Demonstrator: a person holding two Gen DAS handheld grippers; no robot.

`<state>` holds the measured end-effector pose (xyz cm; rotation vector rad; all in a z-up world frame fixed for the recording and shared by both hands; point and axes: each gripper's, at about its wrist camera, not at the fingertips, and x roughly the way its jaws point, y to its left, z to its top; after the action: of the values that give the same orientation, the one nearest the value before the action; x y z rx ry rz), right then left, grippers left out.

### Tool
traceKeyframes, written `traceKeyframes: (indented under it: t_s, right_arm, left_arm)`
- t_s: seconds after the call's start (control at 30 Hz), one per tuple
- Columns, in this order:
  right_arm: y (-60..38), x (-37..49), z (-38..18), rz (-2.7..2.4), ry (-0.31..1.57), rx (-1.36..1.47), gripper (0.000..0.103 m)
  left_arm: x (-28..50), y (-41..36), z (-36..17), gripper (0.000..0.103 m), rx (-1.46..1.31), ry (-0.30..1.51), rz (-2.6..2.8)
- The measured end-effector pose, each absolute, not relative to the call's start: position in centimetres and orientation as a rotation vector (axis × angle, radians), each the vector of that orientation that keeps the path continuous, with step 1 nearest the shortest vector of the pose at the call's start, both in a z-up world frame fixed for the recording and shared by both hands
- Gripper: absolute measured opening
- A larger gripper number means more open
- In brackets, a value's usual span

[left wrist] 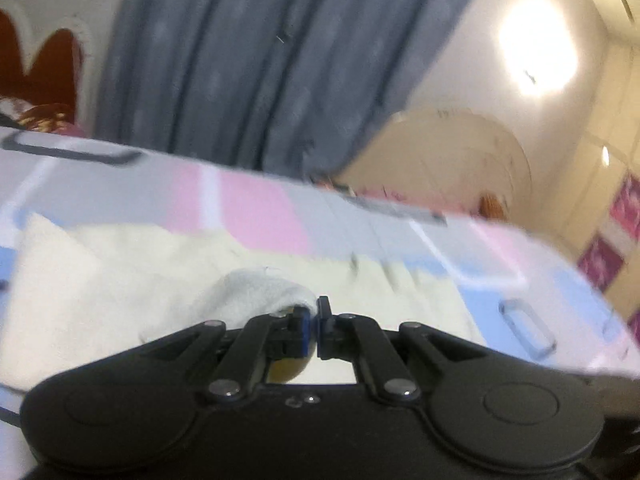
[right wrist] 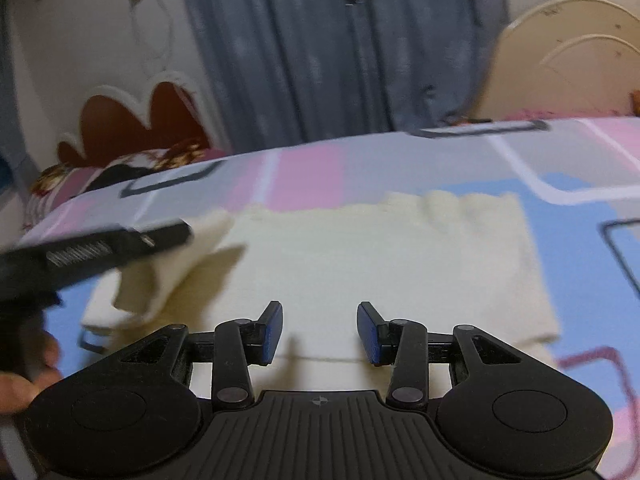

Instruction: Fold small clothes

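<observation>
One cream garment (right wrist: pixel 360 264) in view, spread mostly flat on the patterned bed sheet (right wrist: pixel 580 208), directly ahead of and beneath the right hand-held gripper (right wrist: pixel 320 332). Judged roughly midway through a fold at best: main body lying smooth, far edge a little rumpled, left-hand corner lifted off the bed and hanging in a loose curl. That lifted corner (right wrist: pixel 176 264) pinched by the left hand-held gripper (right wrist: pixel 168 236), seen from the right wrist view coming in from the left side, blurred. From the left wrist view, left hand-held gripper (left wrist: pixel 314 320) with jaws closed tight, a wad of the pale cloth (left wrist: pixel 256 292) bunched at its left fingertip; grip on the cloth looks real, though how much fabric sits between the pads cannot be told. Rest of the garment (left wrist: pixel 120 272) stretched out ahead and to the left of that gripper.

Right hand-held gripper partly open, blue pads (right wrist: pixel 272 332) apart, nothing between them, hovering low over the near part of the garment beside a faint crease line.

Done so far, by appearance: garment laid out, one corner picked up. Left to do, by judgement: carrying that corner across, laying it down, flattening, then further folds to reach a compact shape. No finished pile of folded clothes visible anywhere near either gripper.
</observation>
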<state>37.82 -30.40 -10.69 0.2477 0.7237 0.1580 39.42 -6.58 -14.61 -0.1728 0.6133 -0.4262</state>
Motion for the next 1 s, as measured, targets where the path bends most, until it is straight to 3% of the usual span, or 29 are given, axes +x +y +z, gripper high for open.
traceKeyframes:
  t_s: [0.07,0.17,0.23,0.27,0.67,0.87,1.0]
  right_arm:
    - [-31.9,37.1,-10.9,0.14,0.727,0.25,0.042]
    - [-33.2,36.3,-10.9,0.147,0.724,0.26,0.042]
    - [-33.3,36.0,-10.8,0.16,0.716,0.255,0.042]
    - [-33.1,36.0,-10.8,0.168,0.712,0.247,0.042]
    - [-23.5,37.7,-12.1,0.308,0.689,-0.017,0.042]
    - [-20.1,38.6,-13.9,0.286,0.641,-0.208,0.042]
    - [-19.6,39.5,-13.8,0.292,0.615,-0.186,0.042]
  left_arm:
    - [38.5,-7.7,-16.0,0.009,-0.112,0.67,-0.444]
    - [37.5,-8.0,-16.3,0.036,-0.071,0.72,-0.446]
    - [36.9,-6.8,-16.0,0.081,-0.057,0.733,-0.439]
    - [36.0,-6.1,-15.7,0.086,-0.059,0.726,-0.428]
    - [35.0,4.8,-14.5,0.081,-0.083,0.706,-0.136]
    - [35.2,5.8,-15.5,0.078,-0.034,0.7,-0.1]
    - [35.6,5.7,-16.5,0.072,0.001,0.722,-0.09]
